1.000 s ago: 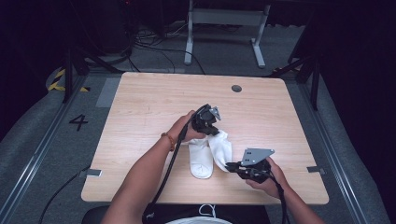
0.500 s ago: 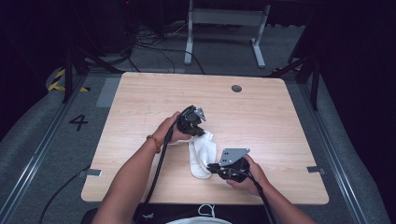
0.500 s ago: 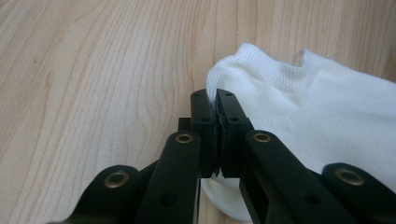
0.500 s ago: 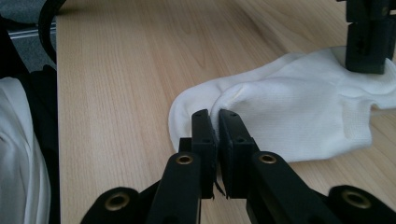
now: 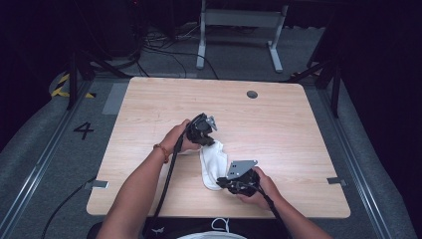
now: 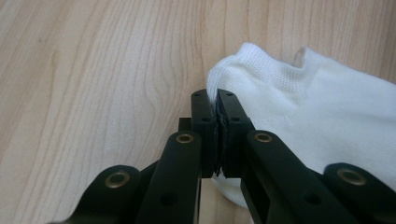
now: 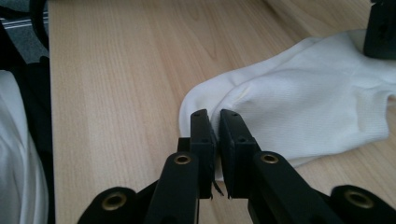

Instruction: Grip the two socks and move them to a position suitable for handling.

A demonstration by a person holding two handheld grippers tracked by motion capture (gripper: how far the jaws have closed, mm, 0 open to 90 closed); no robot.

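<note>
Both hands have drawn in toward the person's side of the worktop (image 5: 149,114) since the earlier frames, and the white sock (image 5: 211,167) has come with them, from a looser, partly lifted bundle to a flatter shape near the front edge. It lies between the two claws, one end by the left claw (image 5: 206,137) and the other by the right claw (image 5: 222,183). The left claw is closed on the sock's edge: in the left gripper view a fold of the knit is pinched between its jaws. The right claw's jaws stand almost together at the sock's rounded end; a thin edge of cloth seems to sit between them, so I judge it holds the sock too, though less surely. The step in hand looks like stretching or laying the sock out flat. Next would come either a gentle pull apart to take out the crease or a release of both ends, done low so the cloth does not spring back. From the high view come both forearms and the sock's place on the worktop; the grip itself shows in the gripper views, and the right gripper view catches the person's white garment (image 7: 18,154) at its edge.
</note>
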